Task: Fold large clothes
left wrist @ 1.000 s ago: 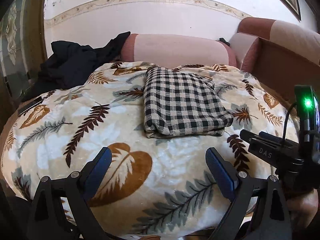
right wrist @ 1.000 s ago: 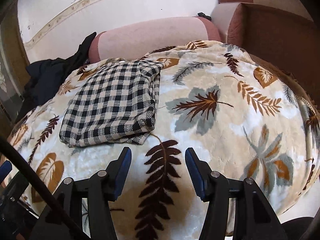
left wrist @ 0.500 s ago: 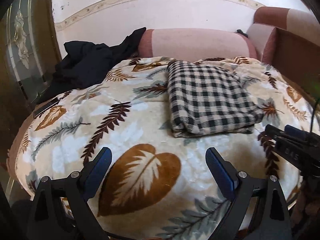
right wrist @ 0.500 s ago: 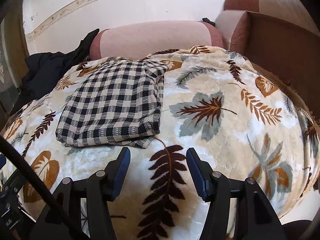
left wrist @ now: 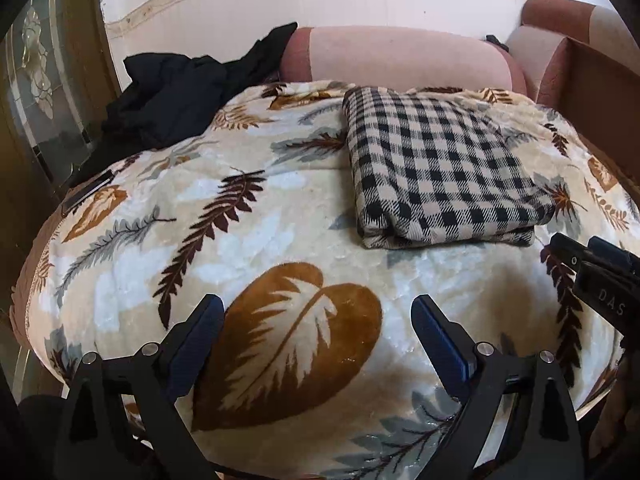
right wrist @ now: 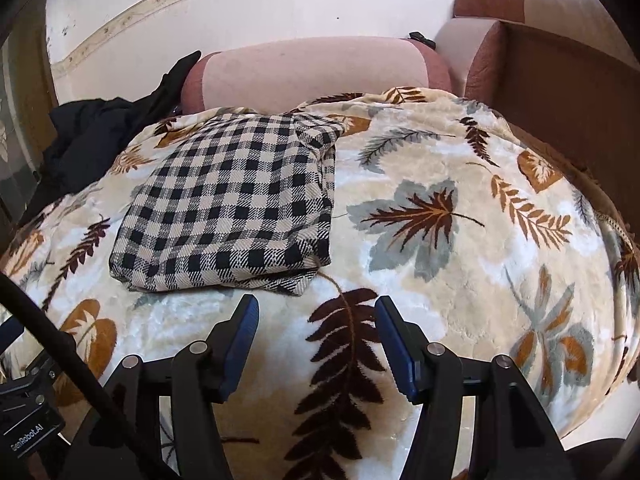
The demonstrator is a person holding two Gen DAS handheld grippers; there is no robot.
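Observation:
A black-and-beige checked garment [left wrist: 436, 168] lies folded into a thick rectangle on the leaf-patterned blanket [left wrist: 240, 264]; it also shows in the right wrist view [right wrist: 232, 204]. My left gripper [left wrist: 316, 312] is open and empty, above the blanket, near and to the left of the garment. My right gripper [right wrist: 316, 312] is open and empty, just in front of the garment's near right corner. The right gripper's fingers [left wrist: 592, 264] show at the right edge of the left wrist view.
A heap of black clothes [left wrist: 180, 92] lies at the back left. A pink bolster [left wrist: 400, 56] runs along the back wall. A brown sofa arm [right wrist: 560, 92] stands at the right. A dark flat device [left wrist: 86, 192] lies at the blanket's left edge.
The left gripper has swung left, so the garment now sits further right in its view. The right gripper has shifted slightly toward the garment. Both stay open.

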